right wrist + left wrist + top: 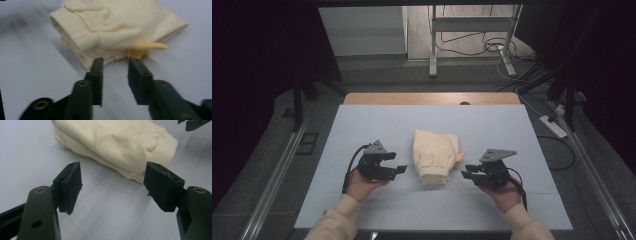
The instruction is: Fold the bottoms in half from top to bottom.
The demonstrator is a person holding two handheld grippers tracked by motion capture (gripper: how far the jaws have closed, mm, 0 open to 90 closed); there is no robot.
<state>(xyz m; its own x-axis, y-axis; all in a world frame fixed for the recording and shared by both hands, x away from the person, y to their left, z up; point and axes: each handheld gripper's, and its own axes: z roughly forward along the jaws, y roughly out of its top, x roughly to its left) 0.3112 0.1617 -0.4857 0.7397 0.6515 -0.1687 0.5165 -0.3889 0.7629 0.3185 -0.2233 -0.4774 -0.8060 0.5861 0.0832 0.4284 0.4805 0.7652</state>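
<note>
A folded cream garment (435, 155) lies in the middle of the pale blue mat (362, 125), with a small yellow tag or drawstring (150, 46) poking from its right side. My left gripper (399, 169) sits to the garment's left, pointing at it, with its jaws wide apart and nothing between them (113, 186). On the garment's right, my right gripper (467, 175) points at it, its jaws (115, 75) parted by a narrower gap and just short of the cloth (117, 27). The garment's near edge (120, 150) lies just beyond the left jaws.
The mat covers a wooden table (432, 98) whose far edge shows. Beyond it stand a metal frame (472, 40) and floor cables (517, 70). A power strip (553, 126) lies on the floor at the right. Black tripod legs flank the table.
</note>
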